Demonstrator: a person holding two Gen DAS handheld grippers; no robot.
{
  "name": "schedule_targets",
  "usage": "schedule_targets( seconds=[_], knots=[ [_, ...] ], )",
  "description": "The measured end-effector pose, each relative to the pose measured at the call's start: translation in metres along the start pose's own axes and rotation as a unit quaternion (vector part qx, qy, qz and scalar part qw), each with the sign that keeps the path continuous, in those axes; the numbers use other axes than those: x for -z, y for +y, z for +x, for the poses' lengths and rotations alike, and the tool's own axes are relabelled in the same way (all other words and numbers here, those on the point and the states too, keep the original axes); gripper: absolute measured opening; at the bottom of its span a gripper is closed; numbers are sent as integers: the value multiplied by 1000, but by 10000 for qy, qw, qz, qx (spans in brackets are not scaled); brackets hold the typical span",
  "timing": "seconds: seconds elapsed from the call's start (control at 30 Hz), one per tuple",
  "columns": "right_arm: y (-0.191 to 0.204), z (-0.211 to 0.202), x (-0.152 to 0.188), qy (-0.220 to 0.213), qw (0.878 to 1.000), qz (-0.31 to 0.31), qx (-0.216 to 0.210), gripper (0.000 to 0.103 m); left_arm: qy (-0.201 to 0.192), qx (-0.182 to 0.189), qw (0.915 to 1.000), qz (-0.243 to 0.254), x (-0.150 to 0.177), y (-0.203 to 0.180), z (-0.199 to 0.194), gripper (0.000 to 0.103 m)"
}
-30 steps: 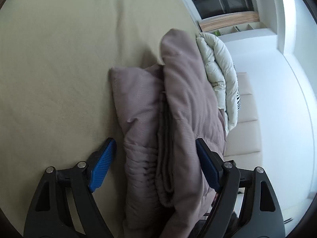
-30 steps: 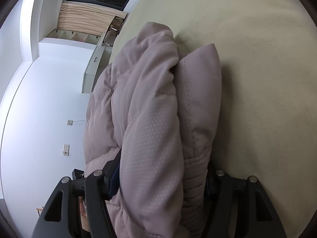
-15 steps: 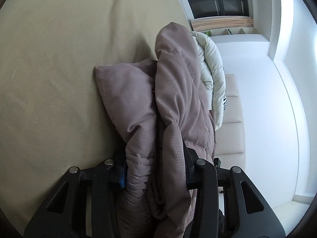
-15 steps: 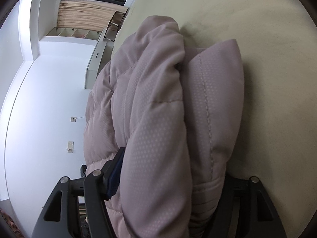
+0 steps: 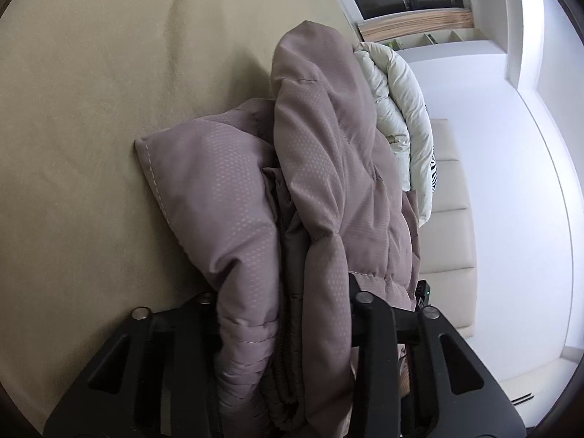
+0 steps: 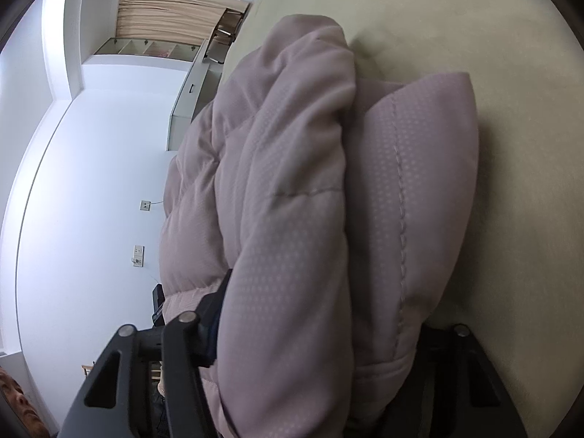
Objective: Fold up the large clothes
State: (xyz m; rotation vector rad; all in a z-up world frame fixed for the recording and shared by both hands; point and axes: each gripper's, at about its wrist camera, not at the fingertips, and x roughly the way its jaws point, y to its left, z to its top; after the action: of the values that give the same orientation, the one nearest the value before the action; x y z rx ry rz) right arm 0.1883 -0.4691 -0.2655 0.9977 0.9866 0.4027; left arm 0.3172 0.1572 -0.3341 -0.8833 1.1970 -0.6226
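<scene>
A mauve quilted puffer jacket point(image 5: 321, 189) lies folded in thick layers on the beige bed point(image 5: 91, 109). My left gripper point(image 5: 283, 303) grips the near end of the bundle. Its jaws are closing, with the fabric bulging over both fingers and hiding the pads. In the right wrist view the same jacket point(image 6: 292, 200) fills the middle of the frame. My right gripper point(image 6: 325, 314) clamps its other end, jaws also closing. The blue pad of its left finger point(image 6: 215, 314) presses into the padding. The jacket covers its right finger.
A white puffer jacket point(image 5: 398, 109) lies rolled just behind the mauve one. A cream padded headboard point(image 5: 449, 219) runs along the bed's edge. Past the bed's other edge point(image 6: 492, 36) are a white wall and a low white cabinet point(image 6: 189, 98).
My left gripper moved forward and its jaws went from wide open around the jacket's end to squeezed onto it. The right jaws narrowed a little on the bundle.
</scene>
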Motion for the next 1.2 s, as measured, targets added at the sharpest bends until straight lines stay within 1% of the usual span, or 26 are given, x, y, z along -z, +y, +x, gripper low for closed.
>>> schedule_targets(
  seconds=[0.1,0.2,0.27,0.33,0.4,0.43,0.5,0.53,0.57,0.6,0.63,0.67,0.7,0.73,0.77,0.8,0.83,0.87,0.9,1.0,1.07,1.13,1.17,1.2],
  knots=[
    [26,-6,7,-84,9996,-215,173,43,-45,-14,9999,137,9,-11,-14,28],
    [49,-13,17,-116,9982,-486,317,38,-118,153,9995,251,21,-21,-38,28],
    [66,-17,27,-93,9969,-702,330,37,-175,191,9992,309,29,-25,-46,28],
    [82,-20,40,-47,9959,-853,284,37,-255,248,9989,312,45,-25,-71,28],
    [93,-22,52,-16,9956,-915,184,37,-360,330,9984,296,70,-27,-105,27],
    [99,-22,58,1,9954,-950,112,37,-418,345,9980,318,75,-30,-113,28],
    [107,-22,69,35,9947,-1030,17,37,-507,271,9973,458,87,-26,-134,28],
    [109,-21,73,55,9943,-1063,3,37,-511,220,9976,417,90,-18,-139,29],
    [107,-19,74,67,9944,-1053,29,38,-470,155,9984,275,89,-13,-139,30],
    [100,-15,75,78,9951,-978,106,38,-393,-2,9992,69,86,5,-132,30],
    [89,-10,74,105,9960,-857,222,38,-324,-130,9994,-51,83,16,-118,30],
    [74,-2,74,164,9966,-710,381,41,-251,-179,9993,-232,82,31,-110,34],
    [55,5,73,175,9973,-503,514,47,-226,25,9976,-653,79,55,-99,36],
    [33,5,73,61,9992,-226,330,47,-282,274,9947,-955,78,68,-95,36],
    [21,2,74,-90,9999,-42,83,47,-361,329,9930,-1079,76,69,-94,36],
    [16,-3,77,-295,9995,59,-10,46,-402,154,9950,-904,74,61,-94,37],
    [17,-7,80,-430,9991,54,-1,45,-420,-116,9971,-625,70,48,-94,37],
    [19,-10,83,-514,9987,15,20,43,-387,-214,9978,-487,67,41,-93,36],
    [20,-14,85,-565,9984,-9,15,42,-336,-236,9984,-393,61,36,-93,36],
    [22,-19,87,-635,9980,51,-13,40,-344,-172,9988,-290,51,25,-89,36],
    [24,-22,85,-674,9977,69,-4,40,-396,-73,9987,-311,48,27,-87,36],
    [25,-22,80,-713,9974,87,-22,40,-409,18,9981,-466,48,39,-83,36],
    [22,-20,76,-690,9975,139,-72,42,-403,72,9975,-583,49,51,-80,38],
    [16,-19,73,-621,9977,228,-115,45,-399,203,9964,-725,52,62,-79,42]
  ],
)
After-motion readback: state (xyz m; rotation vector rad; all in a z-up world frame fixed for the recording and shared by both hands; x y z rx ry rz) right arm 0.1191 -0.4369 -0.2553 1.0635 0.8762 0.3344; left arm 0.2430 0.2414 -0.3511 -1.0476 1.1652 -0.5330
